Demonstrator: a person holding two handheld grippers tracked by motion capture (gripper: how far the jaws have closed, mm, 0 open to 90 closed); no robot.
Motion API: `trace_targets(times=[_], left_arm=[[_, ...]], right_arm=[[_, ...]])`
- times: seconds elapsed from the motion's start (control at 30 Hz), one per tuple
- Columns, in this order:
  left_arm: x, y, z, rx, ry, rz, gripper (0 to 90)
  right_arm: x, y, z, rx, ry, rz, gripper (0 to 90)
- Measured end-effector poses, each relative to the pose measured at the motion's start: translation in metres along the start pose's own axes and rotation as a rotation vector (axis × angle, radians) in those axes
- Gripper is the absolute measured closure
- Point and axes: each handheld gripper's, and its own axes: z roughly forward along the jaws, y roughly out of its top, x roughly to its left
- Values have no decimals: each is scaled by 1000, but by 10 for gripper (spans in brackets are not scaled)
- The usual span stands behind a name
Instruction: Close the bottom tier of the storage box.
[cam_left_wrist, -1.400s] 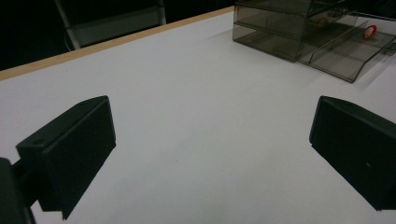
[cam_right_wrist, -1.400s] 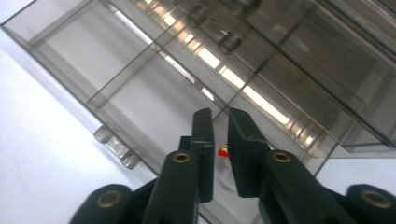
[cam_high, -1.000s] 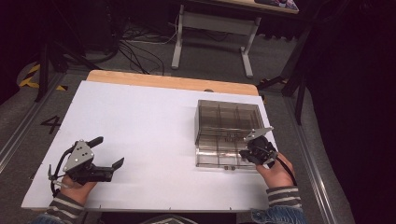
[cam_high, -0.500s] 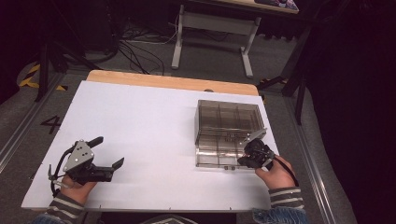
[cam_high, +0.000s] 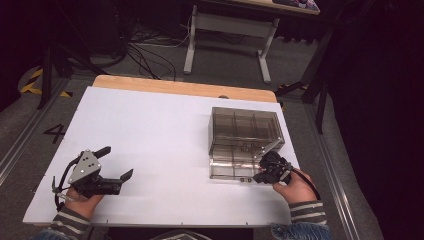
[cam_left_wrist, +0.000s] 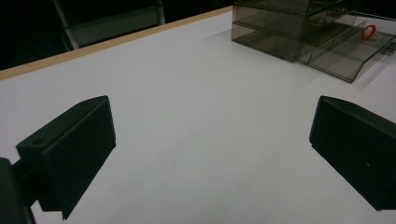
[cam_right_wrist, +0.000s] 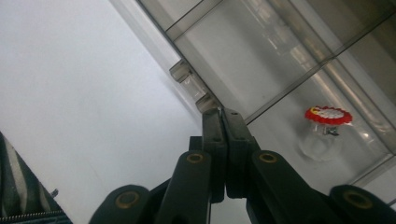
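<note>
A smoked clear drawer box (cam_high: 245, 125) stands at the right of the white table (cam_high: 160, 130), with its lower drawer (cam_high: 232, 167) pulled out toward the person. A small red-and-white round thing (cam_right_wrist: 328, 115) lies in that drawer and is also visible from afar (cam_left_wrist: 368, 31). My right gripper (cam_high: 257, 177) is at the drawer's front right corner. Its jaws are pressed together, with the tips (cam_right_wrist: 222, 112) against the drawer's front wall beside the clear handle (cam_right_wrist: 191, 84). My left gripper (cam_high: 119, 161) rests open on the table at the near left, with bare tabletop between its jaws (cam_left_wrist: 210, 154).
A wooden strip (cam_high: 180, 87) runs along the table's far edge. Beyond it are a metal table frame (cam_high: 227, 30) and cables on the floor. Floor rails flank the table. The person's striped sleeves (cam_high: 305, 210) come in at the near edge.
The right gripper has shifted slightly toward the near edge and tipped down at the drawer's front corner. The left gripper has not moved.
</note>
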Motion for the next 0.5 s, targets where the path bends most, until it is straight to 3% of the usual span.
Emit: trace_targets(times=[0.5], left_arm=[[0, 0, 0, -1, -2, -4, 11]], right_arm=[[0, 1, 11, 65, 18, -4, 893]])
